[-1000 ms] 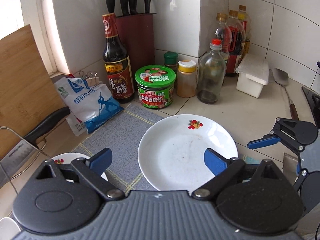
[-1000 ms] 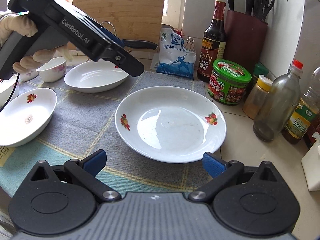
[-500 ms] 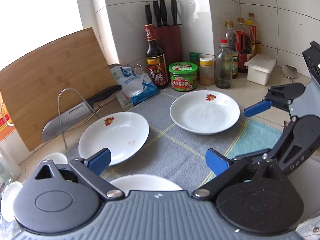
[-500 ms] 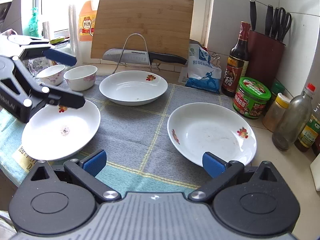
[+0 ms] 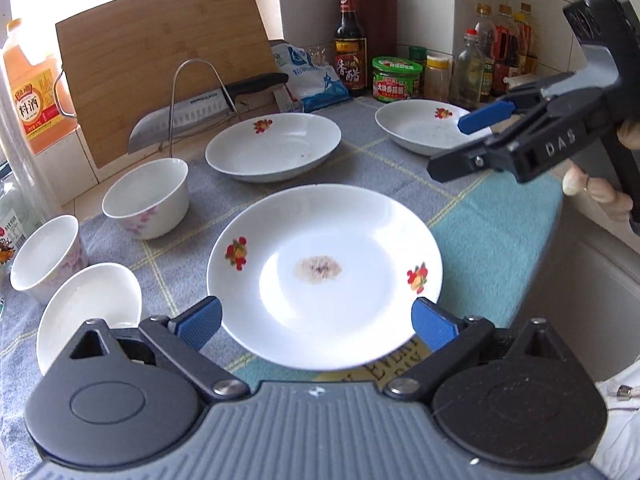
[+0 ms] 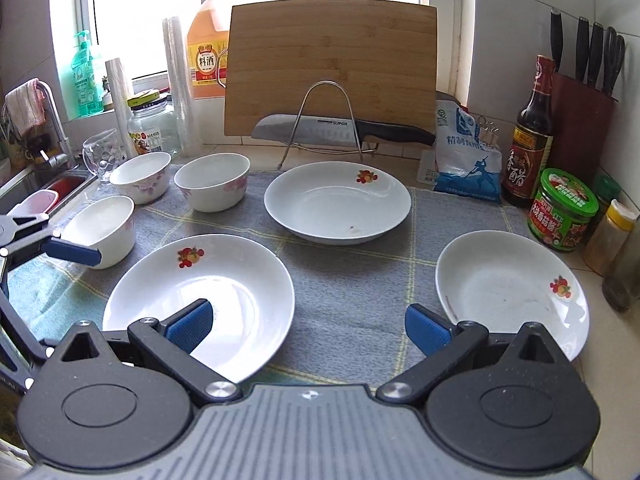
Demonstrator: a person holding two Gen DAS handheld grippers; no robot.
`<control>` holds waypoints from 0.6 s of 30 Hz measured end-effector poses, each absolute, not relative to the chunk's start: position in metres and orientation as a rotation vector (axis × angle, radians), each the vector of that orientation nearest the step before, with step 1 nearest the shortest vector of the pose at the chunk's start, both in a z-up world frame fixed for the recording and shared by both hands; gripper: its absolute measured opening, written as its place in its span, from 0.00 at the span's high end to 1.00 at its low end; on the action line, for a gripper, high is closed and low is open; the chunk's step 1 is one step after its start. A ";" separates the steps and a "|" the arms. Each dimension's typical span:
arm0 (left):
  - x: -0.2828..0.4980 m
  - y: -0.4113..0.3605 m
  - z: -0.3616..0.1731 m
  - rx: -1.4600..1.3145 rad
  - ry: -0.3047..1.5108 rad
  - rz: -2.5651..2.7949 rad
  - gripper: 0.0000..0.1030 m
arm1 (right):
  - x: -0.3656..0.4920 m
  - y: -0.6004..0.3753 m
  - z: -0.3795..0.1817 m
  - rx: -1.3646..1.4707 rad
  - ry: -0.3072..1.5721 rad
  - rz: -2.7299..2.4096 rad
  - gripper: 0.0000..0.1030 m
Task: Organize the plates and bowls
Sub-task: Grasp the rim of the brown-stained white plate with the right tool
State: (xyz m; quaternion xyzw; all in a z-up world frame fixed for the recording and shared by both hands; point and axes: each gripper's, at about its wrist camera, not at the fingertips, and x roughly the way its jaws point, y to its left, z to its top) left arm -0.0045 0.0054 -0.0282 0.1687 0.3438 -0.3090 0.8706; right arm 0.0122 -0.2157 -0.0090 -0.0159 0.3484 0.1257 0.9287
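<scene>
Lying on a grey mat (image 6: 348, 280), plates (image 6: 338, 200) face both wide-spread, empty grippers (image 5: 316, 322).

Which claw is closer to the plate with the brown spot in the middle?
The left claw. Its open fingers sit on either side of the brown-spot plate's near rim. The right claw hangs farther back, over by the plate near the jars.

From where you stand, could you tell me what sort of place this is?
Most likely a home kitchen counter: a knife block by the tiled wall, a cutting board, condiment bottles, and a sink tap at left.
</scene>
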 end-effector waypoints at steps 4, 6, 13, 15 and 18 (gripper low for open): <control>-0.002 0.020 -0.047 0.374 0.766 -0.686 0.02 | 0.013 -0.199 -0.014 -0.005 0.729 0.225 0.00; -0.002 0.024 -0.056 0.377 0.782 -0.700 0.02 | 0.014 -0.193 -0.019 0.012 0.744 0.223 0.00; 0.000 0.021 -0.073 0.349 0.776 -0.699 0.02 | 0.030 -0.184 -0.031 0.032 0.802 0.295 0.00; 0.002 0.017 -0.076 0.337 0.782 -0.678 0.02 | 0.035 -0.183 -0.032 0.016 0.814 0.317 0.00; 0.005 0.011 -0.077 0.300 0.789 -0.678 0.02 | 0.042 -0.184 -0.035 -0.017 0.840 0.368 0.00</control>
